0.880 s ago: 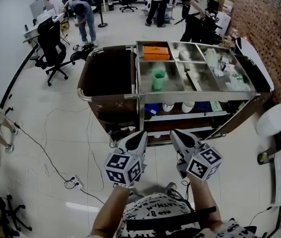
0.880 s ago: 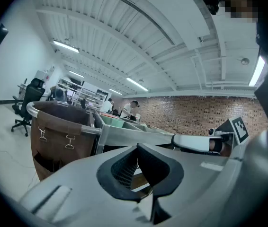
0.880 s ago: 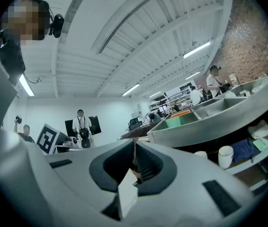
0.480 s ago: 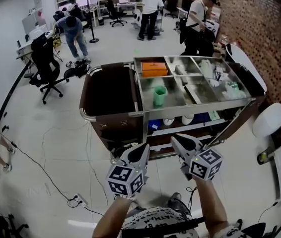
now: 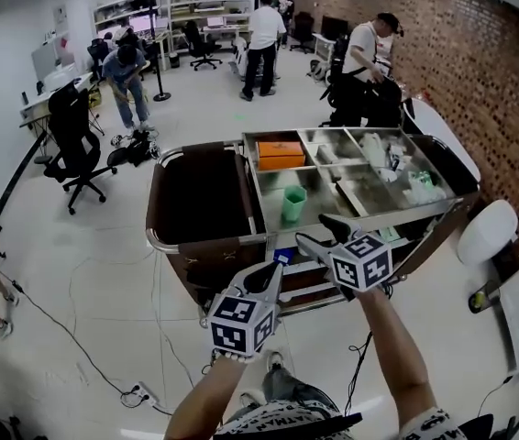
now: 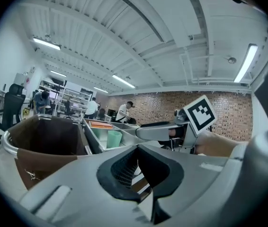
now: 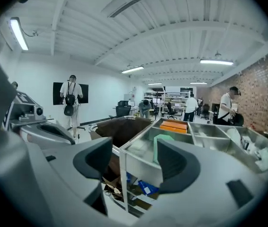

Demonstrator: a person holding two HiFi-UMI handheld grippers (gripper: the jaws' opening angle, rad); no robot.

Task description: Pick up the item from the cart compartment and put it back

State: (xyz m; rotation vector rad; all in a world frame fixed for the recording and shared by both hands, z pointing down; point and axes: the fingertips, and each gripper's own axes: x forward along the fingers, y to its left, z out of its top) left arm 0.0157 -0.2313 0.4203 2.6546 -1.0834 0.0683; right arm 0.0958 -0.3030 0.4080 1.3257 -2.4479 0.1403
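Cup (image 5: pixel 293 203): green, upright, in the front-left compartment of the cart's steel top; touched by neither gripper.
Cup in the gripper views: from the right one (image 7: pixel 161 143), seen through the gap between the pads, toward the right pad and partly behind it, well beyond the tips; from the left one (image 6: pixel 114 138), off to the left of the closed tips and far ahead.
Compartment behind the cup: holds an orange box (image 5: pixel 281 154).
Right gripper (image 5: pixel 319 232): raised to the cart's front rim, just right of the cup and nearer the person; fingers spread wide, nothing between the pads; only the cart's corner post and the cup show through the gap (image 7: pixel 136 160).
Left gripper (image 5: pixel 273 273): lower, in front of the cart's shelves, well short of the cup; fingers drawn together at the tips, gripping nothing (image 6: pixel 138 150).
Cart (image 5: pixel 415 205): steel top split into several compartments, the right-hand ones filled with mixed small items too small to tell; lower shelves under the rim.
Bag (image 5: pixel 195 186): brown, open, hung on the cart's left end, just beside the cup's compartment.
Surroundings: white floor with cables, office chairs, several people standing beyond the cart, brick wall on the right.
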